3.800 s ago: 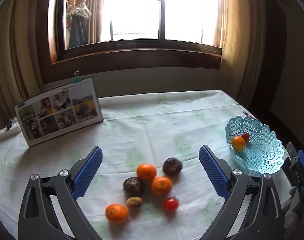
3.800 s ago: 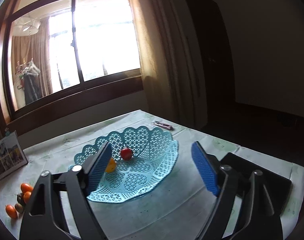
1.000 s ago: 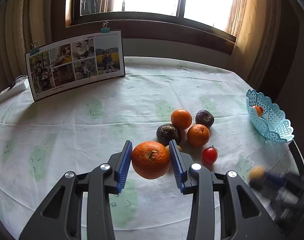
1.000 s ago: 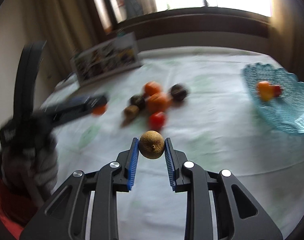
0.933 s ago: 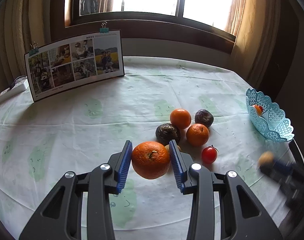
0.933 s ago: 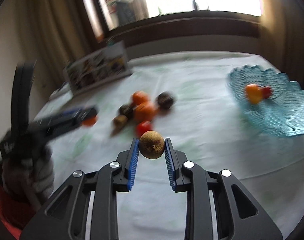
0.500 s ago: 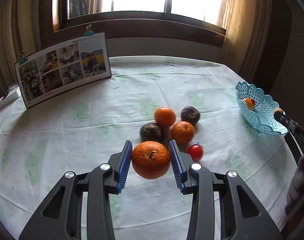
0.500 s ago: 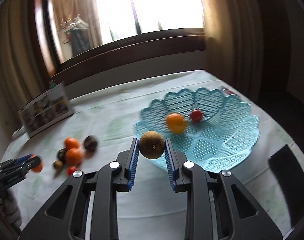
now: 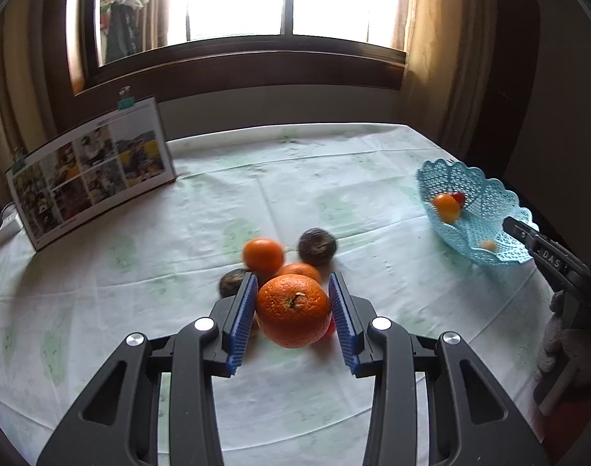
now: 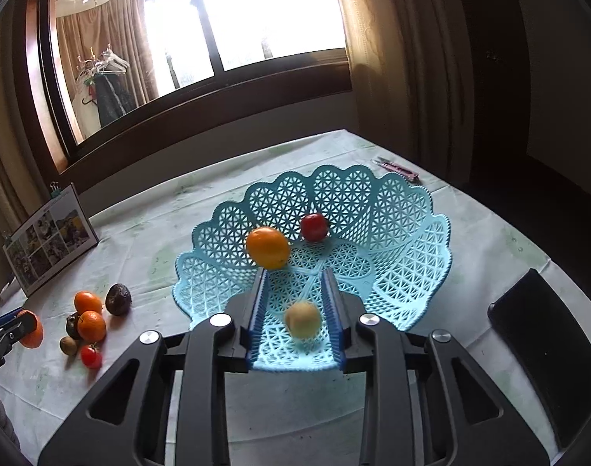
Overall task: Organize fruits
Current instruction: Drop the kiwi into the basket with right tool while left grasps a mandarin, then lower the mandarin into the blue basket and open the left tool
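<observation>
My left gripper (image 9: 292, 312) is shut on a large orange (image 9: 293, 310) and holds it above the table. Behind it lie an orange (image 9: 263, 257), another orange (image 9: 298, 269) and two dark fruits (image 9: 317, 246). My right gripper (image 10: 297, 310) hangs over the near rim of the light blue lattice basket (image 10: 392, 233), jaws parted. A small brown kiwi (image 10: 303, 319), blurred, is loose between the fingers, over the basket. In the basket lie a yellow-orange fruit (image 10: 267, 247) and a red tomato (image 10: 314, 226). The basket also shows in the left wrist view (image 9: 485, 213).
A photo board (image 9: 89, 171) stands at the table's back left. A pile of fruit (image 10: 89, 322) lies left of the basket, with a red tomato (image 10: 91, 355) and a kiwi (image 10: 68, 345). A dark chair back (image 10: 548, 349) stands at the right; a small tool (image 10: 396, 167) lies behind the basket.
My right gripper has carried the kiwi from the pile to the basket, opened and let it go. My left gripper still holds the orange and has swung slightly toward the basket.
</observation>
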Demonstrator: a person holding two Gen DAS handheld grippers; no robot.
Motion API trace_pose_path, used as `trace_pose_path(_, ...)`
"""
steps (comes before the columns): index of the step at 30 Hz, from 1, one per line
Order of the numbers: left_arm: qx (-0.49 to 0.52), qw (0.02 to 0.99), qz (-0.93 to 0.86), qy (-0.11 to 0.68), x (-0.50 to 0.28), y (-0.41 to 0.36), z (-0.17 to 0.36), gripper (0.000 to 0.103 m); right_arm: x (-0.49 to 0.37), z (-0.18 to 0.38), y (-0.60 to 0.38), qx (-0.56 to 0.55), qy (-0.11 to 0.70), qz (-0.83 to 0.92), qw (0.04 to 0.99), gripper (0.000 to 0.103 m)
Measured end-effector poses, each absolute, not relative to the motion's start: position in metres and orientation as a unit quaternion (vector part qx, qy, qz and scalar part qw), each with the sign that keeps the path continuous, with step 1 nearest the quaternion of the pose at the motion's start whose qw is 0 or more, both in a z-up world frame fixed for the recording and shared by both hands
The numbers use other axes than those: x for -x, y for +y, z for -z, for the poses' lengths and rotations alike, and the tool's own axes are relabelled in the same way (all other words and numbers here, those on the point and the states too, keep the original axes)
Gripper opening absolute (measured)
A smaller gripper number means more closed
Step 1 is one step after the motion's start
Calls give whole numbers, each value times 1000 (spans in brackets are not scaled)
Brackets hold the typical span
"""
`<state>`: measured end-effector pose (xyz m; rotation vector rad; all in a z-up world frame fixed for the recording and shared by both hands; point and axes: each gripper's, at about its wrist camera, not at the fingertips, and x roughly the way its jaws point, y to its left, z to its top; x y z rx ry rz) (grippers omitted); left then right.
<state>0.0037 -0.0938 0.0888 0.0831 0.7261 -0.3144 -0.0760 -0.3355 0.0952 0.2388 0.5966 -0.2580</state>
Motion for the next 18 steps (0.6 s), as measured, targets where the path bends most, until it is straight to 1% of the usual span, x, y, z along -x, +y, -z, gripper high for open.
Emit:
trace_pose_path(1, -44, 922, 156, 352, -3, -98, -90, 39, 77, -95, -336, -118, 289, 129, 941, 39)
trace_pose_path(7, -69, 918, 183, 346, -7, -129, -94, 39, 88, -91, -345, -133, 266, 170, 939, 39)
trace_pose_path(18, -70, 906, 251, 333, -26, -193, -96, 39, 104, -94, -352, -152, 230, 205, 939, 39)
